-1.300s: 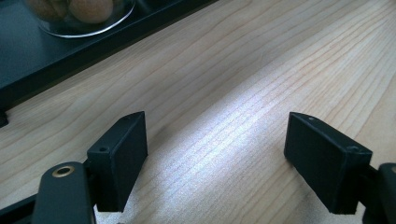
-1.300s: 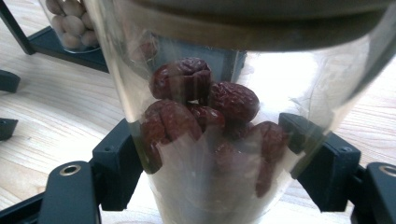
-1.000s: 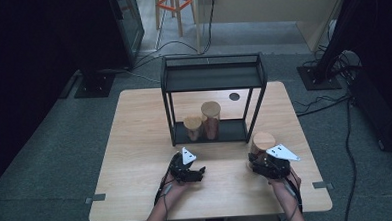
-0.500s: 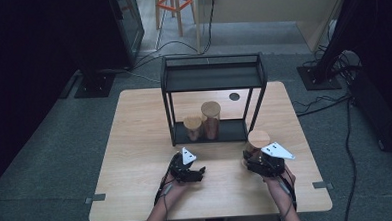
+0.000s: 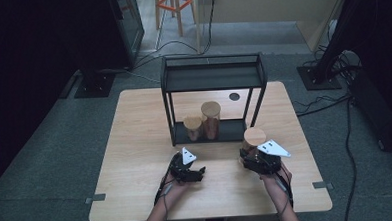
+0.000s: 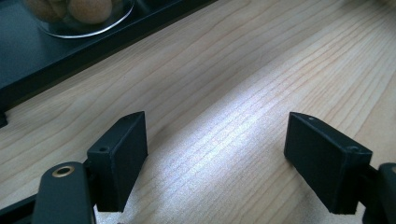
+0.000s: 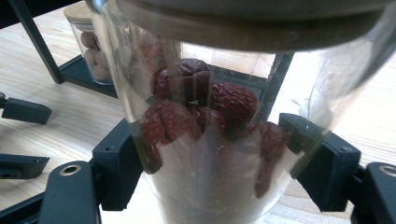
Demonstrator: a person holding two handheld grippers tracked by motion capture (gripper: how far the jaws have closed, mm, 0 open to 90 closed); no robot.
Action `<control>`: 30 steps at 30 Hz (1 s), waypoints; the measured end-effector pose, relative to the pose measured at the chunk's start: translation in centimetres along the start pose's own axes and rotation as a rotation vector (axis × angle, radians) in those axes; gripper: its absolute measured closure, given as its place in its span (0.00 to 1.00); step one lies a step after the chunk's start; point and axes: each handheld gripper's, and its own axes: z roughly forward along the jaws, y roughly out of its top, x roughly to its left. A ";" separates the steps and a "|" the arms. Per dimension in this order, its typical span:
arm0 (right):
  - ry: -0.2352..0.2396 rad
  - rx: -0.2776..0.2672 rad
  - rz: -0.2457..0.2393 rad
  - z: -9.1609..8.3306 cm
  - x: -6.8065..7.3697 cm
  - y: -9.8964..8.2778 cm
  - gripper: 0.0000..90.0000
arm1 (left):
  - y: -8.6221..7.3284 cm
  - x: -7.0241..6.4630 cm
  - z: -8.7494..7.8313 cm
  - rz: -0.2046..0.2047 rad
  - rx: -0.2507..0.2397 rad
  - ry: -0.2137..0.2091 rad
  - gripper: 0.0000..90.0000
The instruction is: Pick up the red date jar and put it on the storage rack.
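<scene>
You have 3 jars: 1 date jar [image 7: 210,140] clamped in your right gripper [image 5: 258,160], 2 on the shelf [image 5: 235,131]; left gripper [image 5: 189,171] wide, empty.

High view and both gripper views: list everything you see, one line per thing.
Table: one, light wood, centre of the floor.
Shelf rack: one, black metal, at the table's far middle.
Jars on the rack: two, clear glass with wooden lids, side by side on the bottom shelf.
Jar of red dates: one, clear glass with a wooden lid, between the right gripper's jaws.
Stool: one, orange and wood, beyond the table.
Left gripper: one, black, jaws apart over bare wood.
Right gripper: one, black, jaws against the jar's sides.
</scene>
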 end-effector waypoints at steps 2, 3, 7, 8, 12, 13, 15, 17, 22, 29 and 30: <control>0.000 0.002 0.003 0.1 0.1 0.1 0.28 | 0.0 0.0 0.0 0.000 0.000 0.000 0.24; 0.001 0.003 0.001 0.2 0.1 0.1 0.28 | 0.0 0.0 0.0 0.001 0.001 -0.001 0.24; 0.001 0.004 0.004 0.4 0.3 0.3 0.28 | 0.0 0.0 0.0 0.001 0.002 -0.001 0.24; 0.002 0.007 -0.001 0.4 0.3 0.3 0.28 | 0.0 0.0 0.0 0.001 0.002 -0.001 0.24; 0.007 0.007 -0.006 0.8 0.5 0.6 0.28 | 0.0 0.0 0.0 0.001 0.003 -0.001 0.24; 0.008 0.009 -0.006 0.9 0.5 0.6 0.28 | 0.0 0.0 0.0 0.001 0.002 -0.001 0.24; 0.011 0.008 -0.005 1.1 0.6 0.7 0.28 | 0.0 0.0 0.0 0.001 0.003 -0.001 0.24; 0.013 0.006 -0.005 1.3 0.7 0.8 0.28 | 0.0 0.0 0.0 0.001 0.003 -0.001 0.24; 0.020 -0.001 0.000 1.6 0.9 0.9 0.28 | 0.0 0.0 0.0 0.000 0.002 -0.002 0.24; 0.019 -0.001 0.010 2.0 0.9 1.1 0.28 | 0.0 0.1 0.0 -0.001 0.001 -0.003 0.24; 0.019 -0.001 0.013 2.0 0.9 1.2 0.28 | 0.0 0.0 0.0 -0.001 0.001 -0.003 0.24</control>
